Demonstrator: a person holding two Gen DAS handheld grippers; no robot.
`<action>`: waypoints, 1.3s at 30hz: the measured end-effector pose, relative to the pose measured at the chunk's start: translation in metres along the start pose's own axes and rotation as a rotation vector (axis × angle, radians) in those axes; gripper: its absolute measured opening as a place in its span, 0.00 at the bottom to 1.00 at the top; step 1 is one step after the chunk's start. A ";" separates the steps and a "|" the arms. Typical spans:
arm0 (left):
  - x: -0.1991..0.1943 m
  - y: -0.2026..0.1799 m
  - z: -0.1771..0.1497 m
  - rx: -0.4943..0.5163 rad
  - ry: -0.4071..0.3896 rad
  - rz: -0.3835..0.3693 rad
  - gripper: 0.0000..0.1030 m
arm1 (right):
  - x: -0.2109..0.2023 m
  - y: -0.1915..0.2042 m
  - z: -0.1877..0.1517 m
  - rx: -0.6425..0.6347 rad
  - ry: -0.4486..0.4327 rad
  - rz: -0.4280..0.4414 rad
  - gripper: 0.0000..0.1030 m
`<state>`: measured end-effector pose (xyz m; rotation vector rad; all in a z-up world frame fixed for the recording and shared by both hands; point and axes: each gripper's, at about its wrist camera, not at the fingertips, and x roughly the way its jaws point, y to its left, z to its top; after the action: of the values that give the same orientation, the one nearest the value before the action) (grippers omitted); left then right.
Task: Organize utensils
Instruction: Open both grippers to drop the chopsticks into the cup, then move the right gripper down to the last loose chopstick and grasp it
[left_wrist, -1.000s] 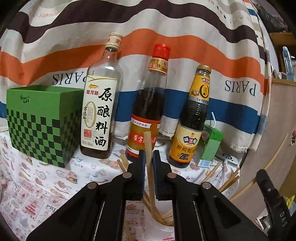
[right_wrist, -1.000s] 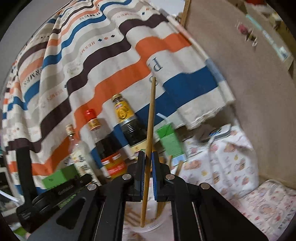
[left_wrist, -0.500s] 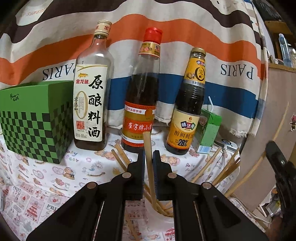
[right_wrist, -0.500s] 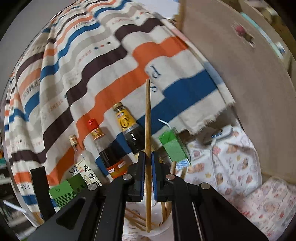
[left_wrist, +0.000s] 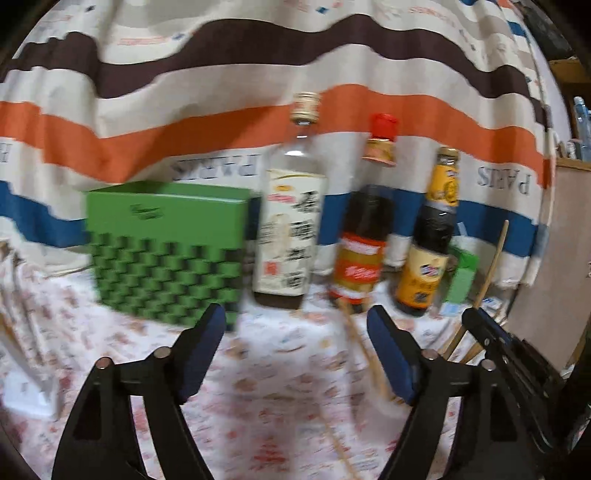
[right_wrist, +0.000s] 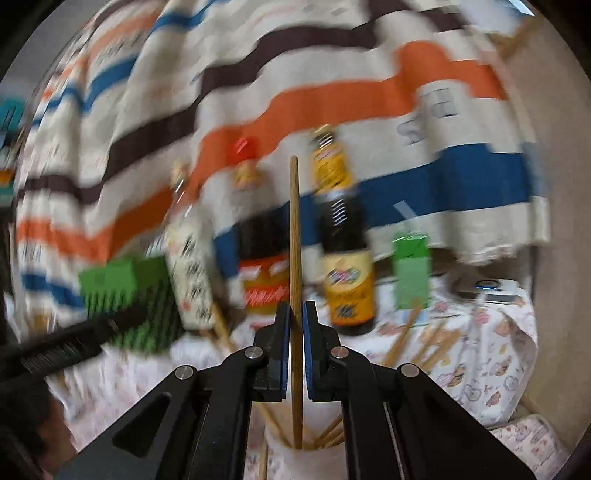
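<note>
— What changed on your left?
— My left gripper (left_wrist: 295, 325) has just been opening; the chopstick it pinched is gone and nothing sits between its jaws.
— And the right?
— My right gripper (right_wrist: 295, 321) still clamps one upright chopstick (right_wrist: 294, 236), its lower end inside the white cup (right_wrist: 306, 461), nearer me than the oyster sauce bottle (right_wrist: 341, 236).

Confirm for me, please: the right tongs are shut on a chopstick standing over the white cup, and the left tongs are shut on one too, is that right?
Not quite. The right tongs are indeed shut on a chopstick over the white cup. The left tongs, however, are open: their jaws have just been opening, and the left wrist view shows nothing gripped between them.
</note>
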<state>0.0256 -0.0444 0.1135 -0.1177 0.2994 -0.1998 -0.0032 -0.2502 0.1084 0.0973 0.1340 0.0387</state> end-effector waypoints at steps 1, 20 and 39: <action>-0.004 0.005 -0.003 0.006 0.007 0.011 0.76 | 0.003 0.003 -0.001 -0.018 0.013 -0.010 0.07; -0.020 0.051 -0.047 -0.049 0.085 0.079 0.90 | 0.004 -0.003 -0.013 -0.031 0.247 0.035 0.62; 0.000 0.046 -0.080 0.050 0.209 0.133 0.99 | 0.004 -0.005 -0.089 0.047 0.510 0.031 0.79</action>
<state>0.0098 -0.0065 0.0303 -0.0271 0.5085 -0.0878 -0.0114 -0.2469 0.0194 0.1354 0.6434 0.0908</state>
